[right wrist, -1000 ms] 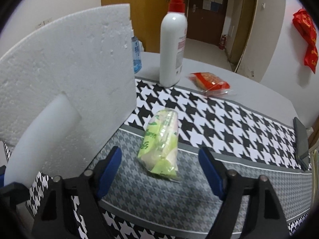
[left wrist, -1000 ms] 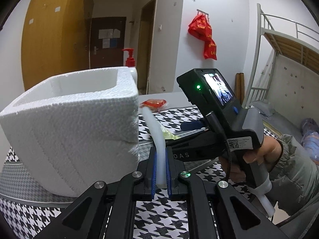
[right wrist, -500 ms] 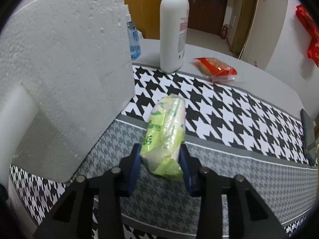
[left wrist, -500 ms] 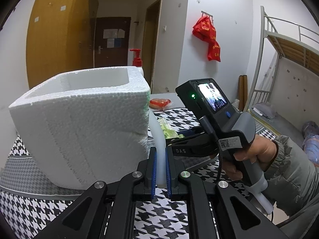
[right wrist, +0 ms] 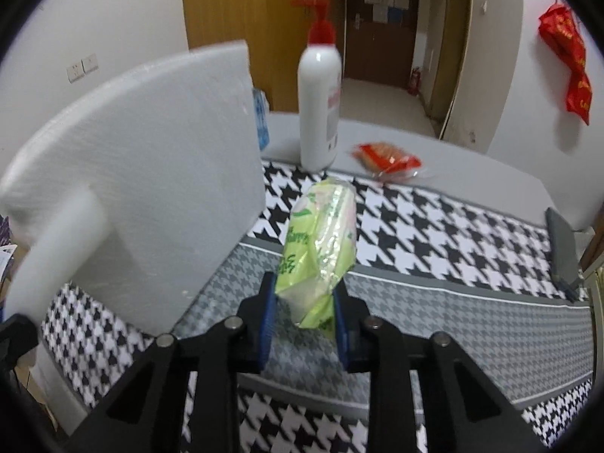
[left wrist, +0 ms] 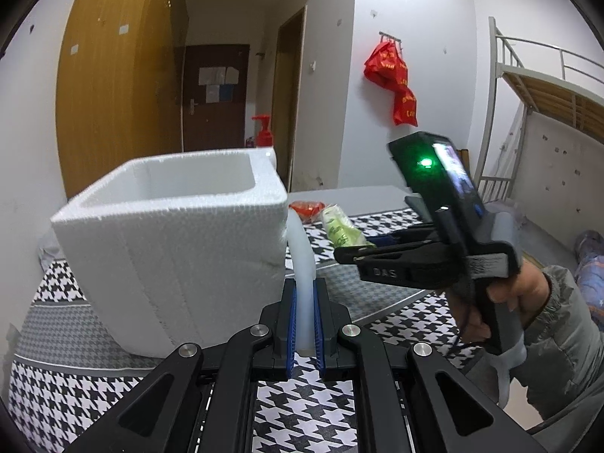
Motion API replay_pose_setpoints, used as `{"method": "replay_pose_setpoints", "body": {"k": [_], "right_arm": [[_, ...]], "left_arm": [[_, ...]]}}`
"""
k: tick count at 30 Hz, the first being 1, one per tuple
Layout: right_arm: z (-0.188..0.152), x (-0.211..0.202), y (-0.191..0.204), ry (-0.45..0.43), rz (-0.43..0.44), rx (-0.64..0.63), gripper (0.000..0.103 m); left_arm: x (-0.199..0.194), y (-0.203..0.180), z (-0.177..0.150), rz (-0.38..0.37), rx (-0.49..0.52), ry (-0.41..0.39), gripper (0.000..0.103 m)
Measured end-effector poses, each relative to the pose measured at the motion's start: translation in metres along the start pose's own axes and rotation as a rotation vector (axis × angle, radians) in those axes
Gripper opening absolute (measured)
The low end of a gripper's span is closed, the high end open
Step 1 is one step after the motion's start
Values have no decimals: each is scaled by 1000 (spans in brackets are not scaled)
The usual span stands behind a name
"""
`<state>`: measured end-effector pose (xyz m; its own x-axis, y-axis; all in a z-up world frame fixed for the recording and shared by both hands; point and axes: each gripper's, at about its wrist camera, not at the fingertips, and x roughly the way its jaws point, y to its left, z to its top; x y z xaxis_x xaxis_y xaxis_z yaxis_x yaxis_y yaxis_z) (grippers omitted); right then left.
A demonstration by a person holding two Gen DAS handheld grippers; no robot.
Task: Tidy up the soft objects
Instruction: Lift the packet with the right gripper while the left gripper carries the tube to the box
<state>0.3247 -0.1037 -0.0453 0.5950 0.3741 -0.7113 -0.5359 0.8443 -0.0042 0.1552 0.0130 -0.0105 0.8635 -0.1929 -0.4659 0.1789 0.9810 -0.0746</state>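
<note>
My left gripper (left wrist: 303, 321) is shut on a white foam strip (left wrist: 301, 260) that curves up beside the right wall of a white styrofoam box (left wrist: 170, 241). My right gripper (right wrist: 304, 313) is shut on a green plastic packet (right wrist: 321, 249) and holds it lifted above the houndstooth cloth; the packet also shows in the left wrist view (left wrist: 341, 228), just right of the box. The box's side (right wrist: 151, 188) and the foam strip (right wrist: 56, 249) fill the left of the right wrist view. A red snack packet (right wrist: 389, 158) lies farther back on the table.
A white pump bottle with a red top (right wrist: 319, 105) stands behind the box, next to a small blue bottle (right wrist: 261, 124). A dark phone-like slab (right wrist: 562, 249) lies at the table's right edge. A bunk bed (left wrist: 547, 87) stands at the right.
My right gripper closed on the green packet and lifted it off the cloth. My left gripper rose with the foam strip, so the box's open top shows more.
</note>
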Motion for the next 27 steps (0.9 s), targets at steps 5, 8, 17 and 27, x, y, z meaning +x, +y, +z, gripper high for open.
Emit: {"method": "replay_pose_setpoints", "body": {"k": [5,8,17,27], "right_arm": [[-10,-42,12,-78,-7,-22,32],[-18,-60,17,-113,-12,-22,32],[-33,-103,30,-207,-38,-2,32],[-47,-142,32,-316,-74,79,32]], "left_arm": [[-15,-4,1,-5,27,-27,9],[-25,-4,1,-5,37,-42,9],[-45,-5,5,-1,83,-85,9],[-58,-1,12,4,116,-135,9]]}}
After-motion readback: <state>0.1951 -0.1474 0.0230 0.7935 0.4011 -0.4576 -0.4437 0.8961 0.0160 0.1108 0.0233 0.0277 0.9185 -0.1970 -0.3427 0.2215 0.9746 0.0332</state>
